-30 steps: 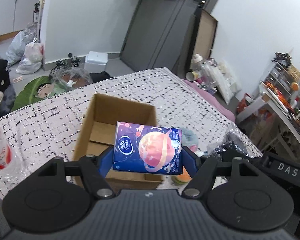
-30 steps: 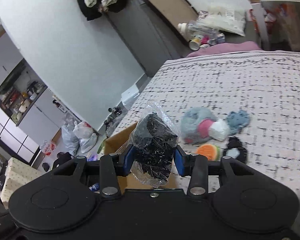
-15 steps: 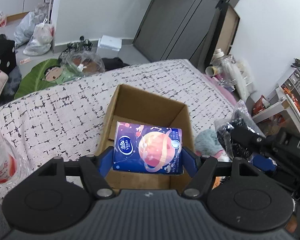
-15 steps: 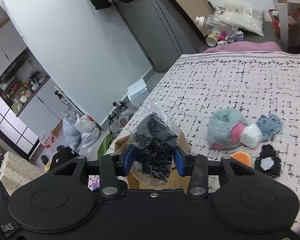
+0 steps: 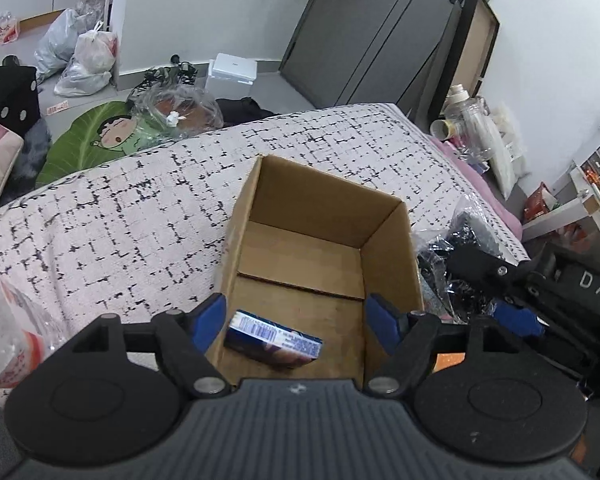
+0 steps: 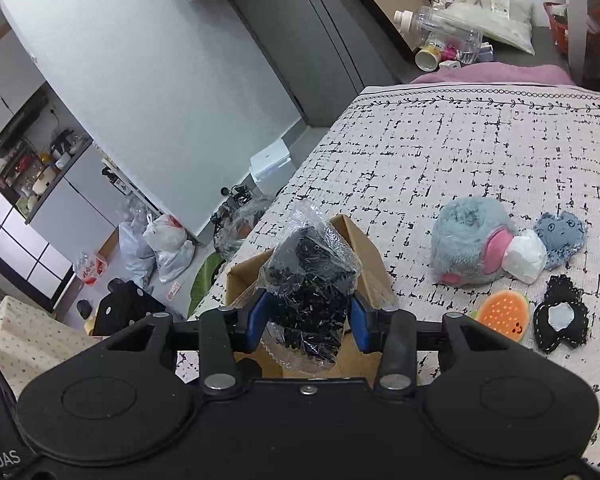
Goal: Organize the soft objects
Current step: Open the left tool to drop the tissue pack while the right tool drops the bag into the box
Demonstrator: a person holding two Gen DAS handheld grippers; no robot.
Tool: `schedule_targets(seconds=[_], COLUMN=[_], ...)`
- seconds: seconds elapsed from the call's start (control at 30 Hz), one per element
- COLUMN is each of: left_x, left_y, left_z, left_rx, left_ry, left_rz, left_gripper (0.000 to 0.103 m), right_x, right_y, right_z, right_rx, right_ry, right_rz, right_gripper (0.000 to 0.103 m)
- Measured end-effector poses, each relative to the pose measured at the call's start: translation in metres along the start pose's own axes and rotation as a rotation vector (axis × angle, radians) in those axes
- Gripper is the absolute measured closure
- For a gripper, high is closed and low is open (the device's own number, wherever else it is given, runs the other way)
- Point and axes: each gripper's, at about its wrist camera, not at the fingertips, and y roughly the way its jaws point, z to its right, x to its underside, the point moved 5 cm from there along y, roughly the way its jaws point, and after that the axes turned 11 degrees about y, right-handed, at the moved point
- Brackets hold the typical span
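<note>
Left wrist view: my left gripper [image 5: 295, 322] has just been opening, jaws apart with nothing between them, and the tissue pack [image 5: 273, 339] I held a moment ago now lies on the floor of the cardboard box [image 5: 392, 256]. One down! Right wrist view shows what this one can't: my right gripper [image 6: 306, 322] clamped on a bag of black shreds [image 6: 310, 288], near the box, and farther right the plush toy [image 6: 472, 240] waiting on the bed [image 6: 440, 152].

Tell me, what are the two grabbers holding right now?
The right gripper squeezes the clear bag of black shreds by its sides. The left gripper holds nothing; the tissue pack lies in the box.
</note>
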Motion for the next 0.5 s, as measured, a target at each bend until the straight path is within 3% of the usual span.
schedule_targets(seconds=[0.23, 0.3, 0.37, 0.5], left_x=[-0.008, -0.009, -0.01, -0.009], left_y=[-0.021, -0.026, -0.032, -0.038], left_z=[-0.006, -0.006, -0.006, -0.003], left_rx=[-0.033, -0.047, -0.057, -0.082], left_ry=[-0.008, -0.014, -0.012, -0.014], left_rz=[0.046, 0.057, 0.061, 0.04], left_gripper=[0.025, 0.023, 0.023, 0.022], right_x=[-0.002, -0.002, -0.004, -0.011], right_y=[0.001, -0.001, -0.008, -0.025], right_z=[-0.004, -0.007, -0.006, -0.001], right_rx=[-0.033, -0.045, -0.081, -0.076], right_ry=[0.006, -0.005, 0.012, 0.018], right_rz=[-0.011, -0.022, -0.018, 0.018], right_gripper=[0.055, 0.044, 0.026, 0.02])
